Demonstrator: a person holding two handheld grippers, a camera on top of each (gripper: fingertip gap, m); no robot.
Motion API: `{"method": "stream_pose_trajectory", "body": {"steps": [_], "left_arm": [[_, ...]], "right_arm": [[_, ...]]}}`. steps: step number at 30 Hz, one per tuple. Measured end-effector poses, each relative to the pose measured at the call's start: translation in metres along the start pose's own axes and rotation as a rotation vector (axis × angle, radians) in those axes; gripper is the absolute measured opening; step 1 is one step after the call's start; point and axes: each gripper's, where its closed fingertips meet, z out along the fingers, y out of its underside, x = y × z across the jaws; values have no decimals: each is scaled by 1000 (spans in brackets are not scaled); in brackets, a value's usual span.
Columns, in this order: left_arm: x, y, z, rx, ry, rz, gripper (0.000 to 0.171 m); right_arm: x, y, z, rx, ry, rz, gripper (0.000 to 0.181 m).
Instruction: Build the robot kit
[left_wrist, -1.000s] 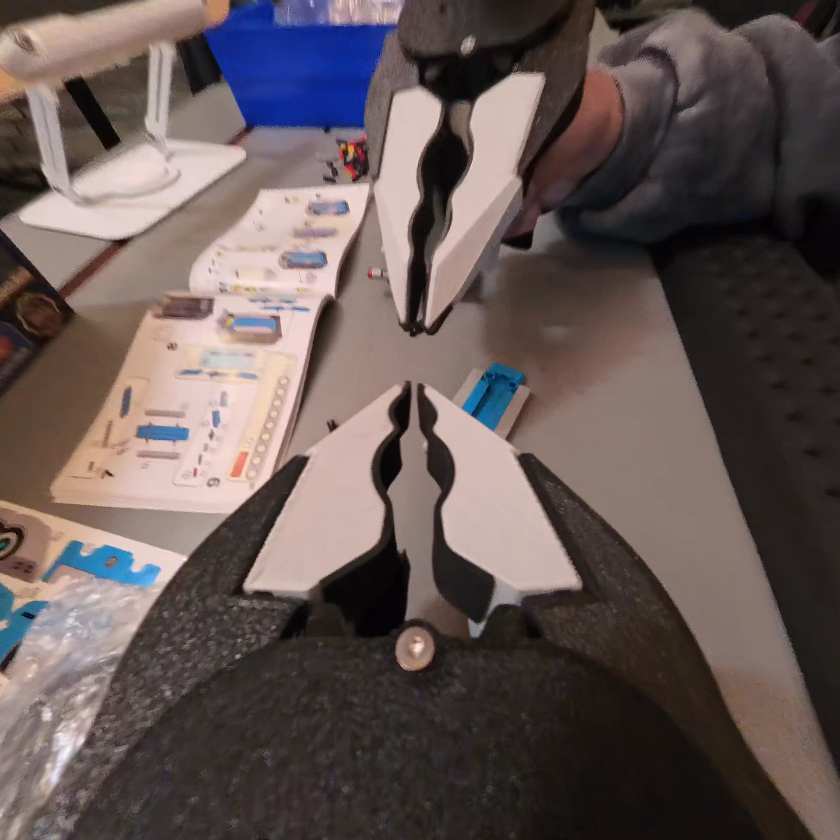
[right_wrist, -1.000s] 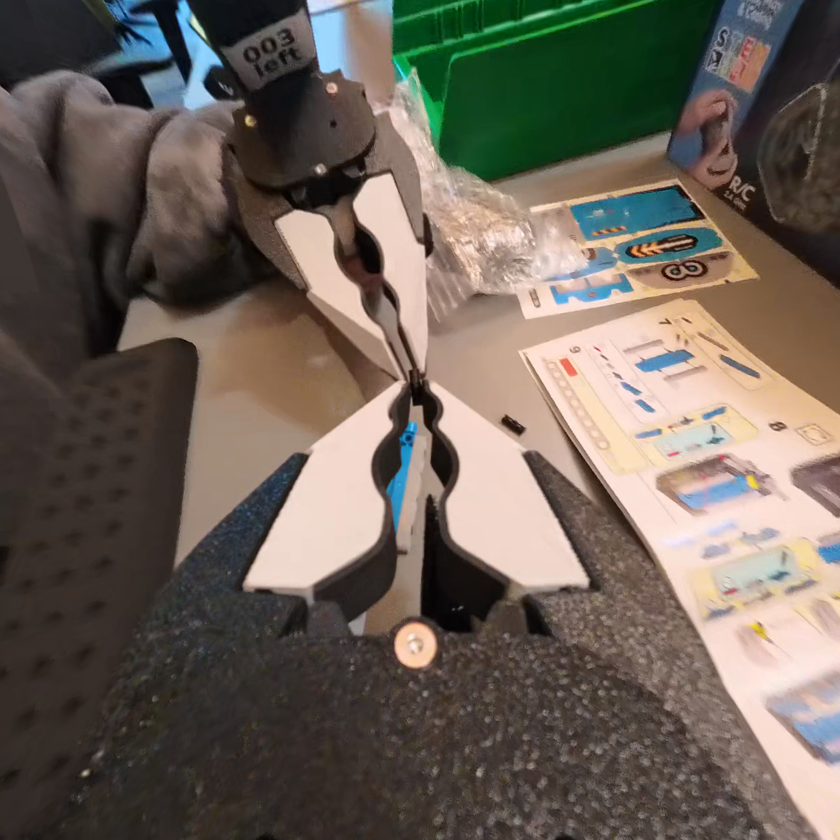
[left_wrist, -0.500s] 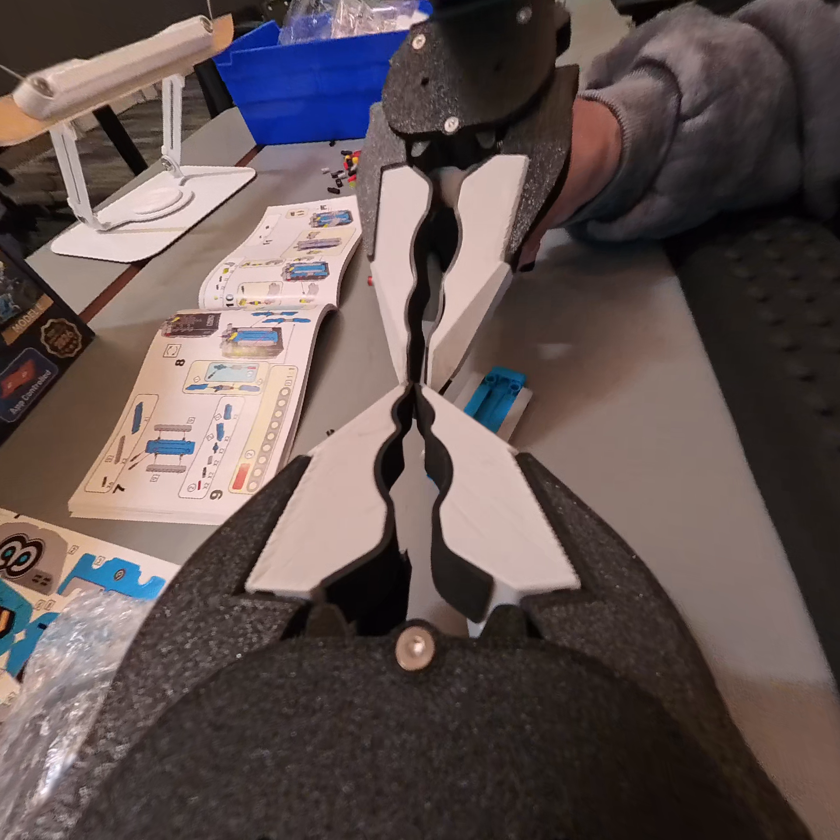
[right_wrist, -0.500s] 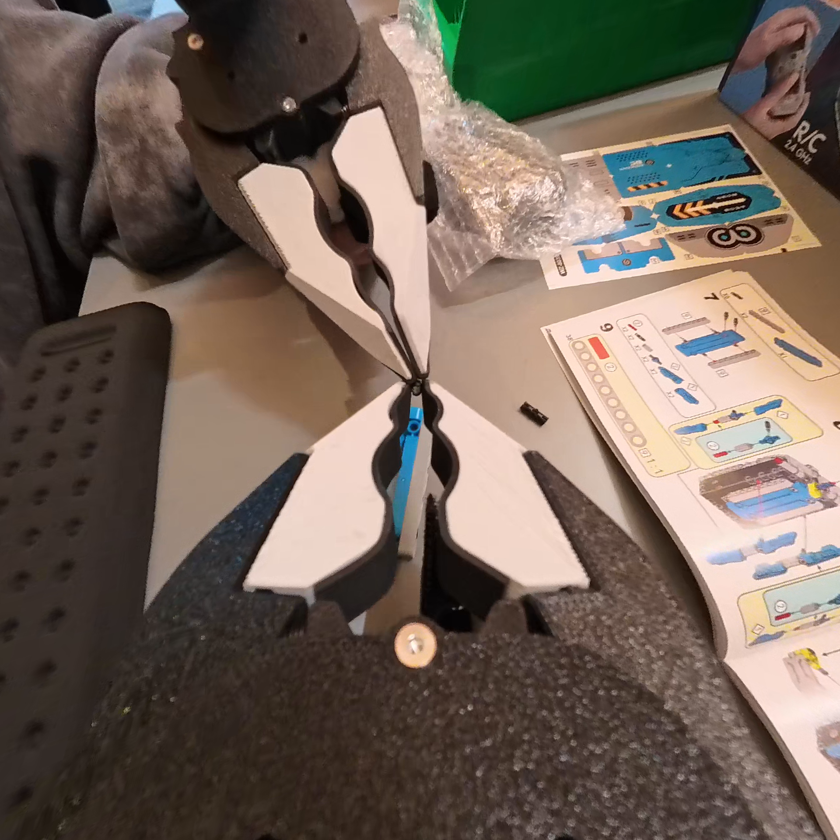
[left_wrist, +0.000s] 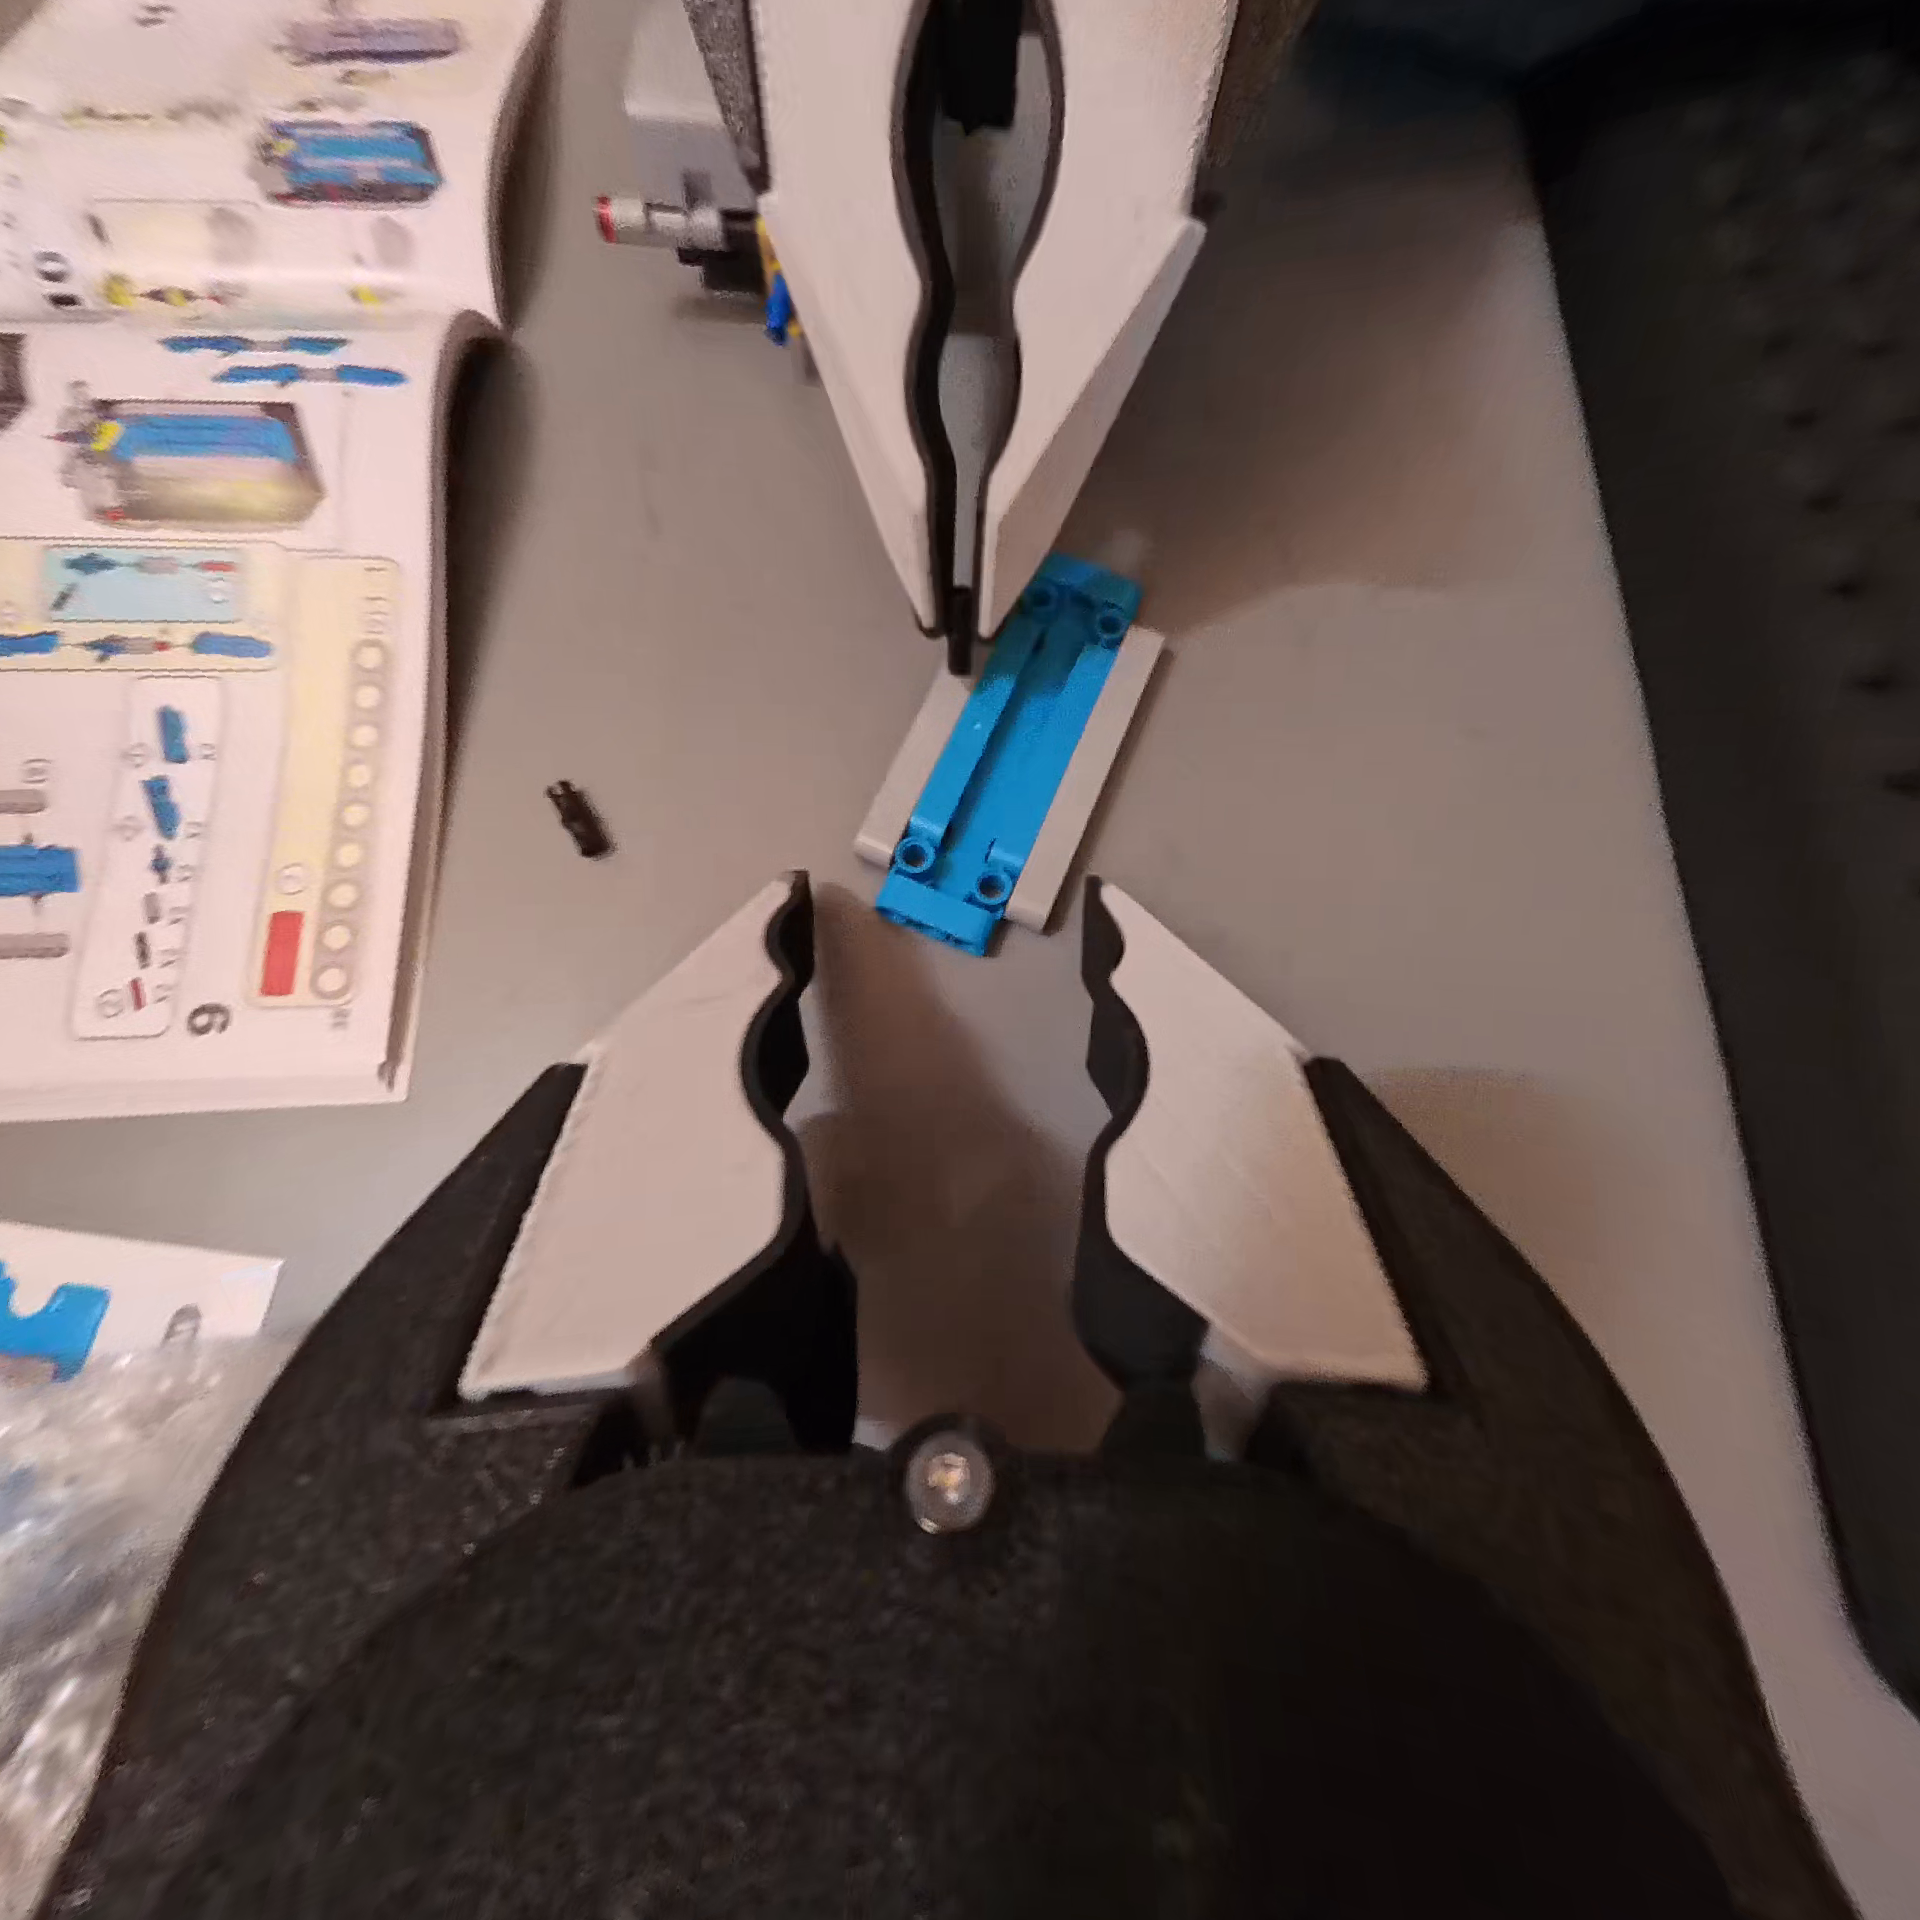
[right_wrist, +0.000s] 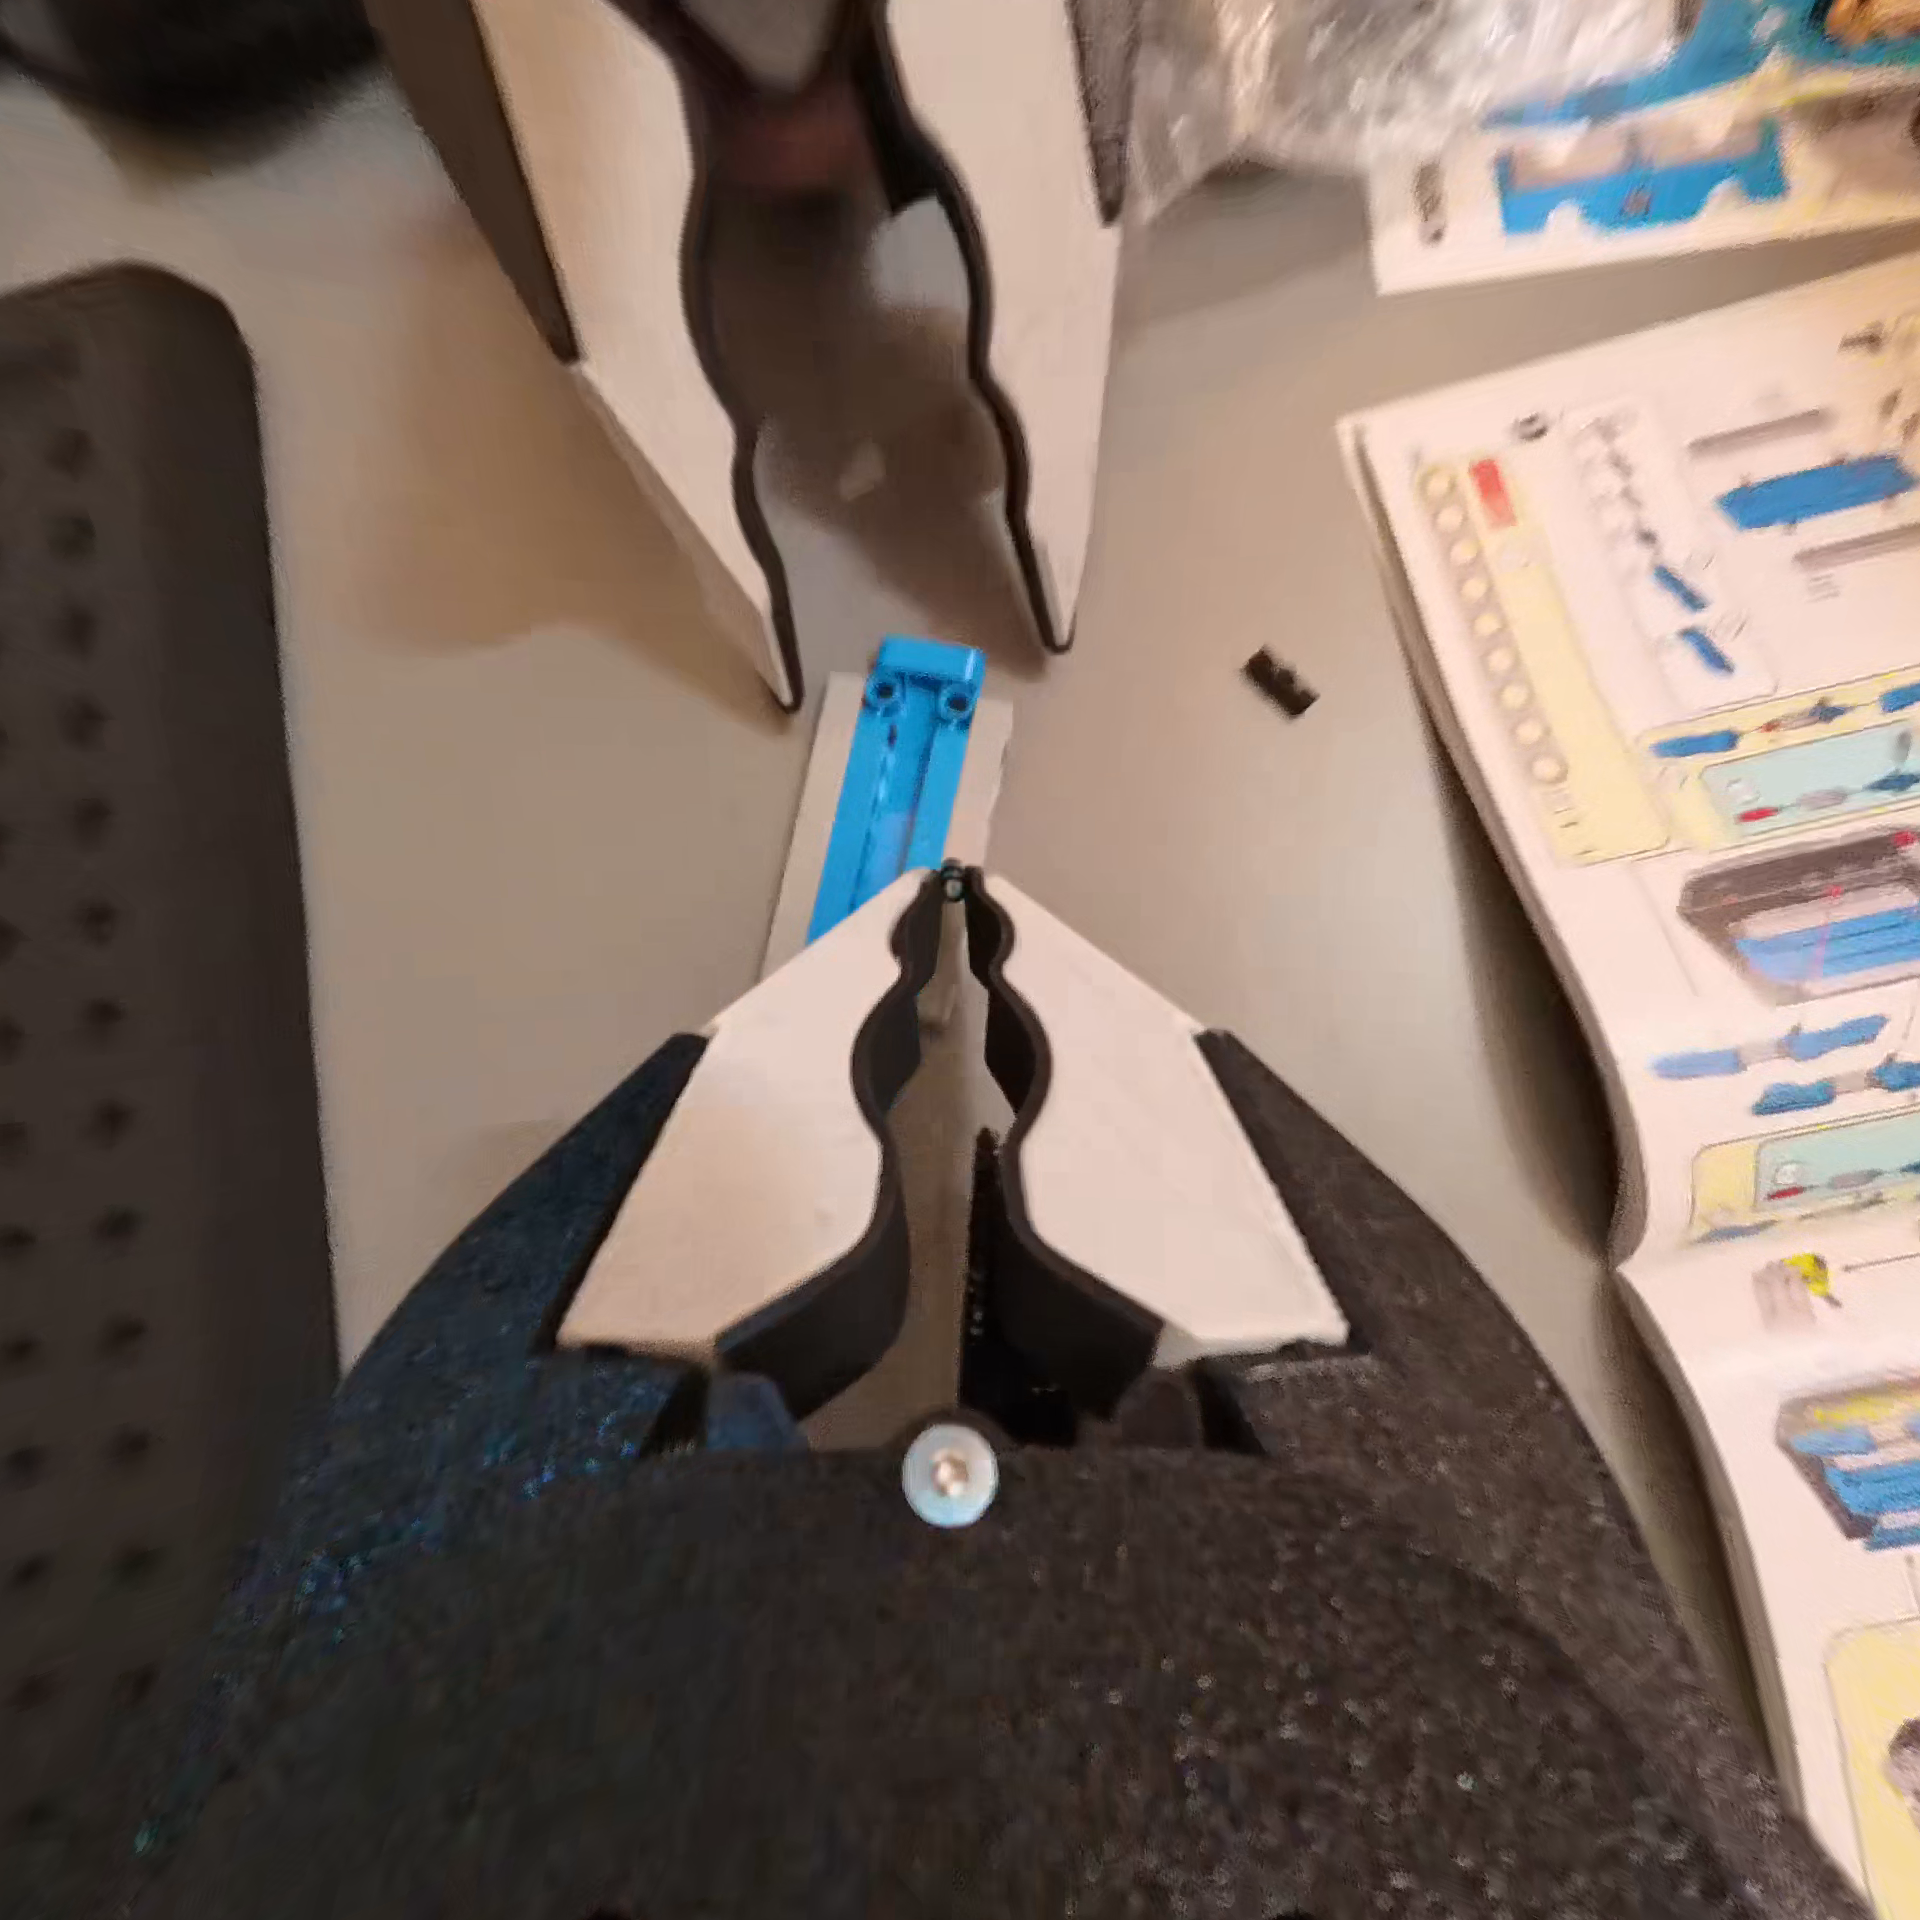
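A flat blue and grey brick piece (left_wrist: 1013, 758) lies on the grey table (left_wrist: 1351, 831). My left gripper (left_wrist: 945, 894) is open and empty, its tips just short of the piece's near end. My right gripper (left_wrist: 951, 623) comes from the far side, shut on a small black pin (left_wrist: 958, 649) at the piece's far end. In the right wrist view my right gripper (right_wrist: 951, 881) pinches the black pin (right_wrist: 951, 883) over the blue and grey piece (right_wrist: 894, 790). The open left gripper (right_wrist: 920, 660) straddles its far end. A loose black pin (left_wrist: 577, 818) lies to the left.
An open instruction booklet (left_wrist: 208, 623) lies left of the piece and also shows in the right wrist view (right_wrist: 1714, 831). A grey block with a red-tipped axle (left_wrist: 665, 218) sits beyond. A sticker sheet (left_wrist: 104, 1320) and plastic bag (left_wrist: 83, 1558) lie near left. A black perforated pad (left_wrist: 1766, 520) borders the right. The grippers' ends are close to 5 centimetres from one another.
My left gripper has opened. The two grippers' tips, which met half a second ago, are now apart. Both views have tipped down and come closer to the blue and grey piece.
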Motion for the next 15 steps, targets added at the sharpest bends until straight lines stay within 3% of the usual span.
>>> {"method": "stream_pose_trajectory", "body": {"steps": [2, 6, 8, 15], "left_arm": [[4, 3, 4, -31, 29, -6, 51], [6, 3, 4, -37, 22, -41, 52], [7, 2, 5, -37, 6, -49, 54], [2, -2, 7, -21, -42, -147, 41]], "right_arm": [[-1, 5, -4, -28, 20, -17, 3], [-32, 8, -19, -20, -125, -23, 3], [-19, 14, -10, -42, -45, -40, 3], [-20, 22, -1, -89, -41, -52, 3]]}}
